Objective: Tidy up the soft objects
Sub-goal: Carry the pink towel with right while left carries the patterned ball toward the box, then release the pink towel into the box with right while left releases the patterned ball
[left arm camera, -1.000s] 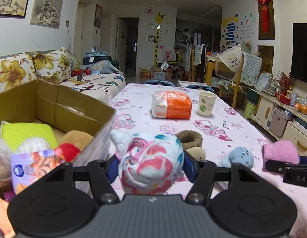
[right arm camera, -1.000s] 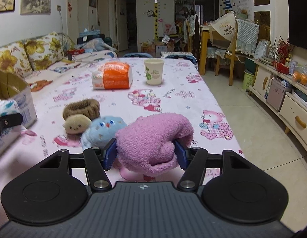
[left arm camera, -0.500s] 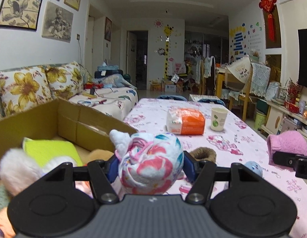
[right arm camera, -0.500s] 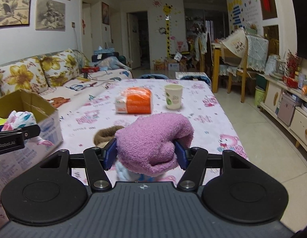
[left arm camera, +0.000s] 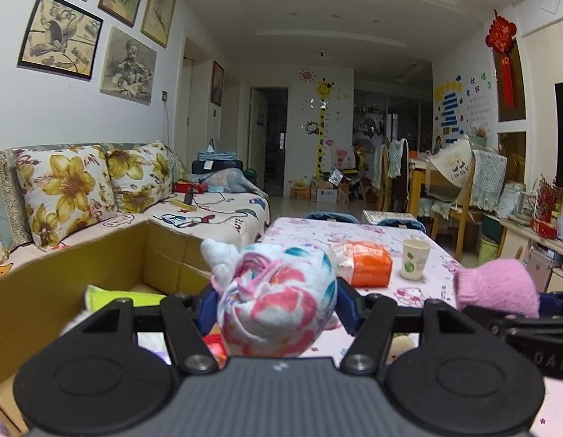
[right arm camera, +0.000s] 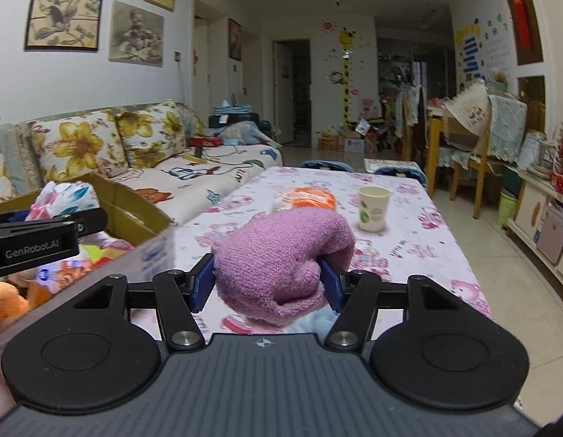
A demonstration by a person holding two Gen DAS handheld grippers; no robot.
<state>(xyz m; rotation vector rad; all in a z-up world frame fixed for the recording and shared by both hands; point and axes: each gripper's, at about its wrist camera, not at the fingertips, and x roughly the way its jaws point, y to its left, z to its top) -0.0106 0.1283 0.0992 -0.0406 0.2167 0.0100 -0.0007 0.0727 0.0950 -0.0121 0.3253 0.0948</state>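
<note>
My left gripper (left arm camera: 276, 304) is shut on a rolled floral sock bundle (left arm camera: 278, 298), white with pink and teal, held above the near rim of the cardboard box (left arm camera: 161, 255). My right gripper (right arm camera: 268, 282) is shut on a fuzzy pink sock bundle (right arm camera: 281, 266), held above the table just right of the box (right arm camera: 136, 225). The pink bundle also shows at the right of the left wrist view (left arm camera: 496, 287). The floral bundle and left gripper show at the left of the right wrist view (right arm camera: 63, 196). The box holds a green cloth (left arm camera: 117, 296) and other soft items.
On the pink patterned tablecloth (right arm camera: 409, 240) stand an orange and white tissue pack (left arm camera: 361, 264) and a paper cup (right arm camera: 372, 207). A floral sofa (left arm camera: 99, 189) runs along the left. Chairs stand at the table's far end, a cabinet at the right.
Both grippers have risen with their bundles. The left one moved left over the box; the right one moved left toward the box. The plush toys on the table dropped out of sight.
</note>
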